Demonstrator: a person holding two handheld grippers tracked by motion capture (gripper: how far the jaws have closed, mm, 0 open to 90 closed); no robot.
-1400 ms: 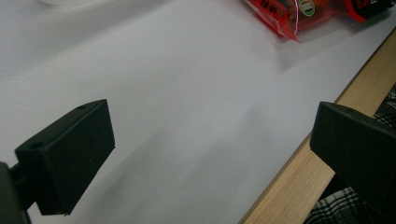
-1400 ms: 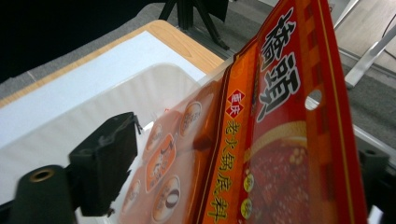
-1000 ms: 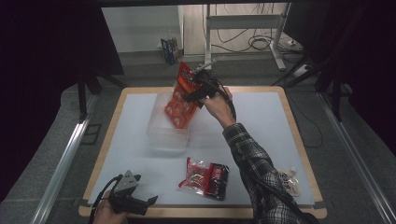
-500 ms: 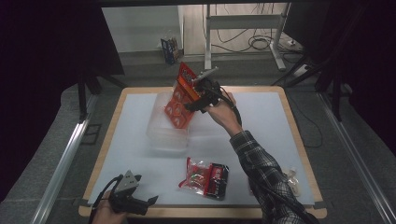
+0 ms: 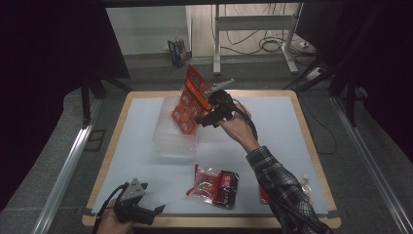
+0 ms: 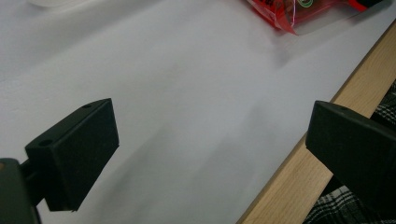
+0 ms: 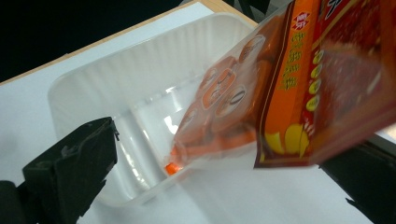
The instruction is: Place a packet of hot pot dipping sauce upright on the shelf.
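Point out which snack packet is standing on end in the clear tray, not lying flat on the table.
The orange-red packet by the right gripper: it leans with its lower corner in the clear tray. The red packet near the front edge lies flat on the table.

red snack packet [image 5: 214, 184], small clear wrapper [image 5: 305, 184]; white table [image 5: 292, 131]

High view: table [image 5: 146, 146] is lit evenly from above, surroundings are left near black, slight softness and low detail throughout. Left gripper view: white surface is rendered bright and flat; the near black jaws are out of focus, soft shadows are cast beneath them. Right gripper view: glare is seen on the clear plastic tray [image 7: 93, 93], the orange snack bag [image 7: 299, 84] is blurred and oversaturated, upper left corner is lost to darkness.
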